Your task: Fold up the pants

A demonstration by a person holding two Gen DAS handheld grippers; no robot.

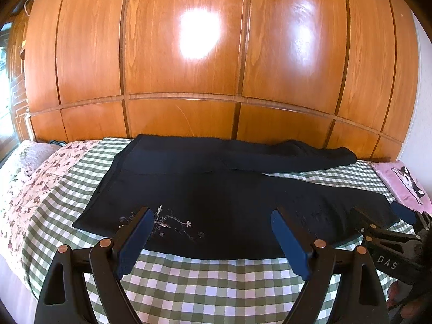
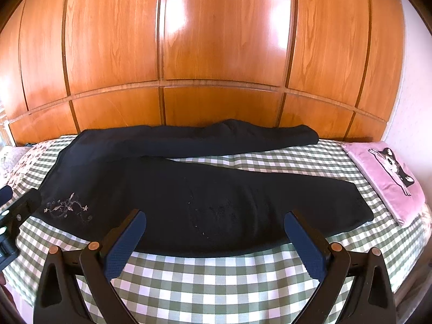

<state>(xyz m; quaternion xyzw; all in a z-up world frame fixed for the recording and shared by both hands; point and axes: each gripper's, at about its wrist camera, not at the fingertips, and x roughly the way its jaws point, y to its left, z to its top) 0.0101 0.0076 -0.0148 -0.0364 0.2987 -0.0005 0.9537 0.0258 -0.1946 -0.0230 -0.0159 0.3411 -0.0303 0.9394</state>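
Dark pants lay spread flat on the checked bed, legs pointing right.
Left gripper and right gripper hovered at the near edge, both wide open, holding nothing; a pink pillow lay far right.

Bright daylight; glare patches on the wooden panels beyond my fingers; edges bow heavily, corners vignetted dark.
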